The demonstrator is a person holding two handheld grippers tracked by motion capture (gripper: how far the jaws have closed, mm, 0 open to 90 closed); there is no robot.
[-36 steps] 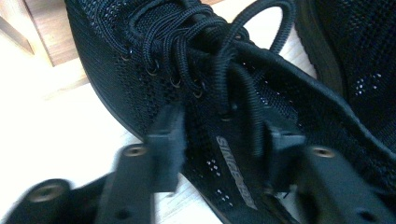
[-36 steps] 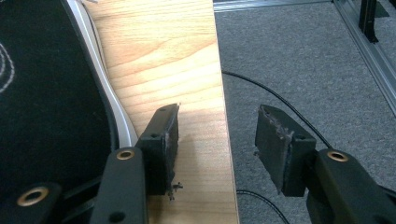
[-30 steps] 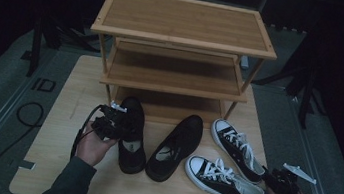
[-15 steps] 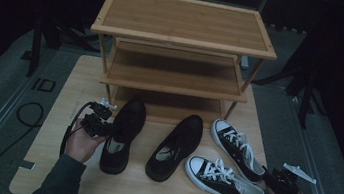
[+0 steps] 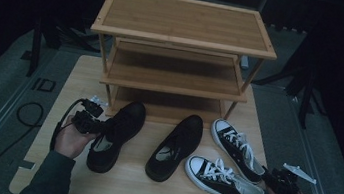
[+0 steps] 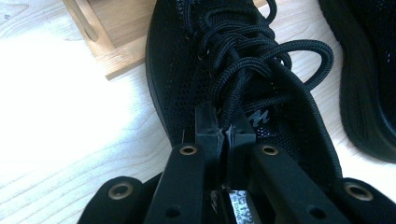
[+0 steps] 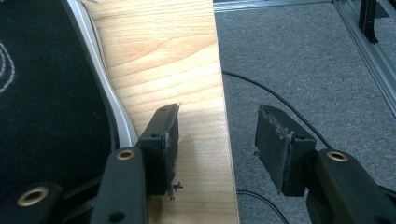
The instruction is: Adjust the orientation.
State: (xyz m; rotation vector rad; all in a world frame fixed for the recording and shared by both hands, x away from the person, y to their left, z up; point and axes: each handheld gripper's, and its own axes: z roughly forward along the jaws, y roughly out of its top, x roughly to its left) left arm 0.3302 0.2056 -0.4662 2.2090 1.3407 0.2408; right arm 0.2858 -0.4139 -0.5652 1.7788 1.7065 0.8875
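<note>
Left gripper (image 6: 225,133) is clamped on the inner collar edge of a black mesh lace-up shoe (image 5: 115,134), jaws pinched nearly together w/ thin fabric between them; its jaws have just been closing onto that edge. From the high view, this gripper (image 5: 100,127) sits at the shoe's left side, and the shoe lies on the pale wooden tabletop (image 5: 59,97), toe aimed at the bottom tier of a three-tier bamboo shoe rack (image 5: 184,28). Right gripper (image 7: 217,140) hangs w/ jaws spread wide, nothing between them, over the table's right edge beside a black canvas sneaker with white rubber sole and white laces (image 5: 224,182).

Handling, as a judgement: the mesh shoe looks light and soft, upper flexible, so it will likely sag and swing toe-down from a collar grip. Mesh isn't slippery or fragile, but thin fabric may slide out of the pads. A firmer hold would prob. be deeper on the padded heel collar, or across the stiffer heel counter. Loose lace loops (image 6: 299,60) could snag on the rack.
</note>
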